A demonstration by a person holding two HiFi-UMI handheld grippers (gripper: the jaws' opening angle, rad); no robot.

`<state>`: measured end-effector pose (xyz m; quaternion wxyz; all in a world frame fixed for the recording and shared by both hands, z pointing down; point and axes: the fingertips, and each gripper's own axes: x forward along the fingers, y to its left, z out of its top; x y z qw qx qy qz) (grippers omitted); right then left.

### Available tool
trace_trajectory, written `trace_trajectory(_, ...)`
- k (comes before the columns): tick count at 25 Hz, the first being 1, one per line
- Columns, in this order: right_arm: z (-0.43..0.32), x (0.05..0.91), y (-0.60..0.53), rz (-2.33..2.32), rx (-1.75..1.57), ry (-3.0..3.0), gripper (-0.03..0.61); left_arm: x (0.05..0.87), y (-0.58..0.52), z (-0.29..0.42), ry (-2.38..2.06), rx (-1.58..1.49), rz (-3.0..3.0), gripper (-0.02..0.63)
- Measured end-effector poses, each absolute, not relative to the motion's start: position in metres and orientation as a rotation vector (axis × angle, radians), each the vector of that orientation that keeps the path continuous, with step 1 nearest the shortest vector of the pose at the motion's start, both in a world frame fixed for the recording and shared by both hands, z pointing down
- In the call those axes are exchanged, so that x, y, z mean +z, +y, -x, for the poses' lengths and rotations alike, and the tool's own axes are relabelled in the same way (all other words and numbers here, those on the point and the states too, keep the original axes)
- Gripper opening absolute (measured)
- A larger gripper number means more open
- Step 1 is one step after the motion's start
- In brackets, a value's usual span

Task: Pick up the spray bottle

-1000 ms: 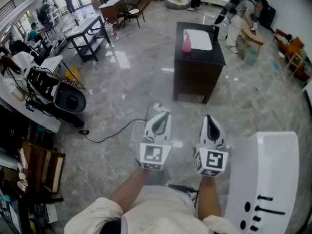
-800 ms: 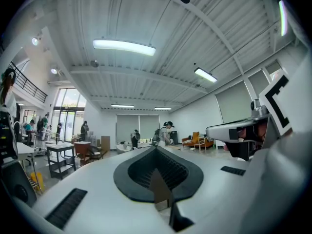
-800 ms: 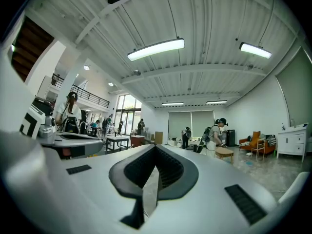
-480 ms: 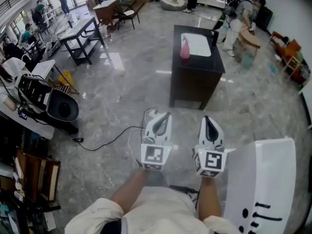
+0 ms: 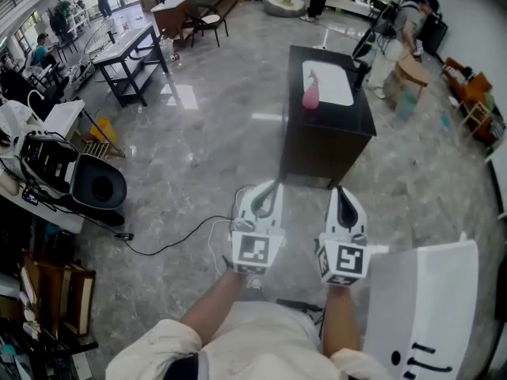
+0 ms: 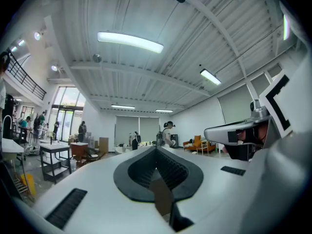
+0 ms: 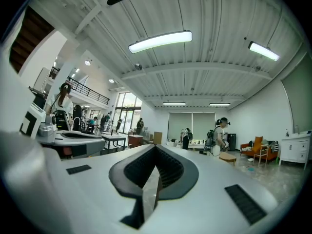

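- The grey stone floor [image 5: 198, 133] is the biggest thing, and it goes all around the dark desk [image 5: 325, 145]
- The dark desk stands by itself in the open part of the room
- A white board [image 5: 333, 81] lies flat on top of the desk
- The left tongs [image 5: 268, 192] are on the near side of the desk, well apart from it, held out level over the floor; their two jaws are pressed together with nothing between them
- The right tongs [image 5: 341, 192] are also on the near side of the desk, just beside the left tongs; their jaws are closed tight and hold nothing
- The pink spray bottle [image 5: 310, 95] stands upright on top of the desk, at the left edge of the white board, well apart from both tongs
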<state>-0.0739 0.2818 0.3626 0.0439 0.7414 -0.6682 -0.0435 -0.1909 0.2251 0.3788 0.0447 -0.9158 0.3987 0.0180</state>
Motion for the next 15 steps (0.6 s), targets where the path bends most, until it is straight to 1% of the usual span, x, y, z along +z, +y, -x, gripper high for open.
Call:
trace_trajectory(5,0.076,0.362,0.240,-2.266,-0.159,-2.024,0.005,0.384,0.181,0.187,1.200,0.045,2.814,0.002)
trace_trajectory(15,0.054,0.372,0.203,-2.285,-0.144,-1.977,0.005,0.390,0.140,0.169,1.169,0.029,2.850,0.002)
